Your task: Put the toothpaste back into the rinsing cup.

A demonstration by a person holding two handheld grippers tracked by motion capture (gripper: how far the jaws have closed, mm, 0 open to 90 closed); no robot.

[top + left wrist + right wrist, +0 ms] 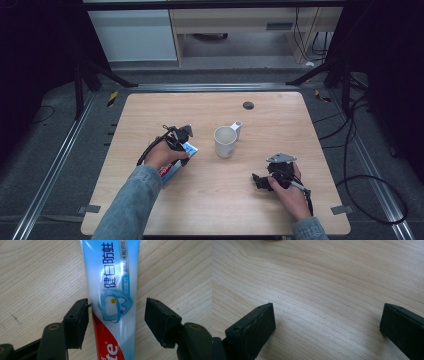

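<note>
Writing on the tube: the toothpaste tube (112, 300) has big blue Chinese signs along it, smaller Chinese signs in a blue band beside them, and white letters "te" on its red part. The rest of that word is cut off at the picture's edge.
Picture on the tube: a white tooth inside a blue shield, with a small yellow dot that has one sign in it.
Tube colours: white and light blue at the far end, red at the end close to the left gripper (116, 320).
Left gripper: its two black jaws stand one on each side of the tube. The left jaw's corner is right at the tube's edge. The right jaw is a little way off, with bare wood showing in between. It is not squeezing the tube; it is let go.
Where the tube is: flat on the desk (215, 200), right between the left gripper's jaws and running straight away from it. In the high view the tube (175, 167) sticks out from under the left hand (162, 156).
Mug: a white mug (226, 141) stands upright, off to the side of the left gripper (182, 136), toward the other hand. Its handle points away from the person. I cannot tell if anything is inside it.
Right gripper: the right gripper (327, 322) has its jaws spread wide, holding nothing, with just light wood between them. In the high view the right gripper (262, 181) is in the right hand (290, 192), well apart from the tube and near the mug.
Desk: light wood with a small dark round hole (248, 105) past the mug.
</note>
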